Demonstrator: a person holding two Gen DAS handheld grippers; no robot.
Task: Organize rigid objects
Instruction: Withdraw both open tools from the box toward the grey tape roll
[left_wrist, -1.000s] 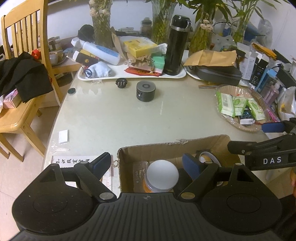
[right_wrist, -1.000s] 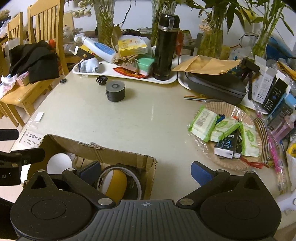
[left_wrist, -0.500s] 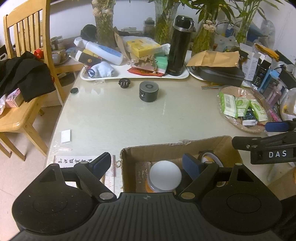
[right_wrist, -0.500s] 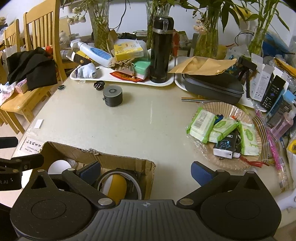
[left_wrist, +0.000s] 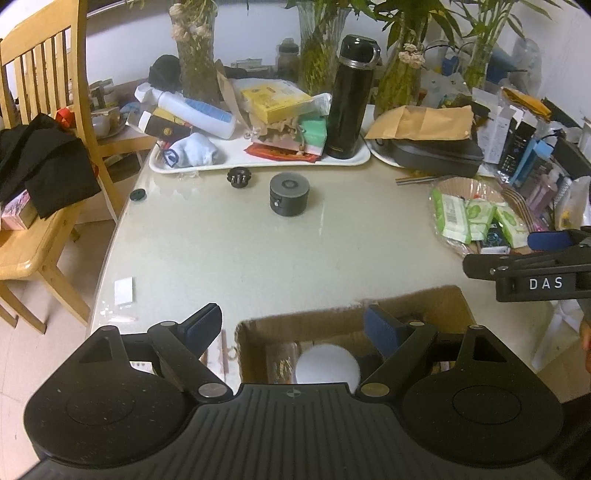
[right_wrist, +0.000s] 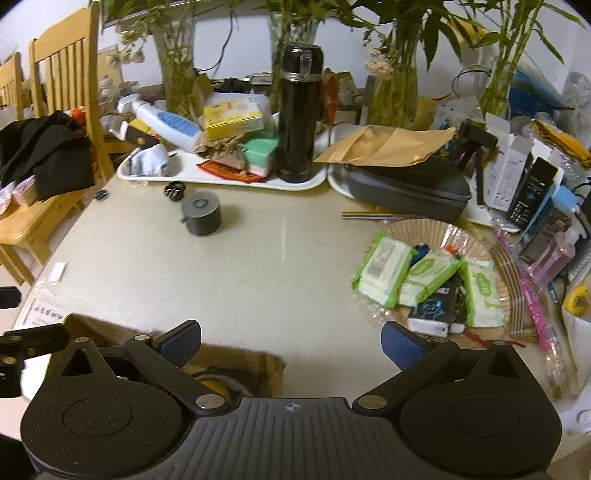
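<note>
Since both tools have drawn back a bit from the cardboard box (left_wrist: 424, 306) compared w/ a moment ago, less of its inside shows now: a white round lid (left_wrist: 327, 363) and, in the right wrist view, a yellow tape roll (right_wrist: 214, 384) sit in it at the near edge of the surface (left_wrist: 258, 251). Left hand-held gripper (left_wrist: 293, 328) hangs over the box's left wall w/ jaws wide apart, nothing between them; right hand-held gripper (right_wrist: 290, 341) is likewise spread and empty, one finger over the box corner, the other over bare top. My read: whatever went in last is dropped off, and they're lining up for the next rigid piece. Likeliest candidate is the grey round canister (left_wrist: 289, 194), alone mid-surface, well apart from the box, w/ a small black knobby part (left_wrist: 239, 177) just beside it and a black cap (left_wrist: 138, 195) nearer the left edge. Behind those, a white tray (left_wrist: 258, 162) is piled w/ a lotion bottle, yellow carton, sock etc., and a tall black flask (left_wrist: 349, 99) stands at its right end. To the right, a basket (right_wrist: 424, 229) of wet-wipe packs, a dark zip case (right_wrist: 406, 184), and boxes crowd that side. Path to the canister looks open; the tray clutter behind it leaves little room to overshoot.
</note>
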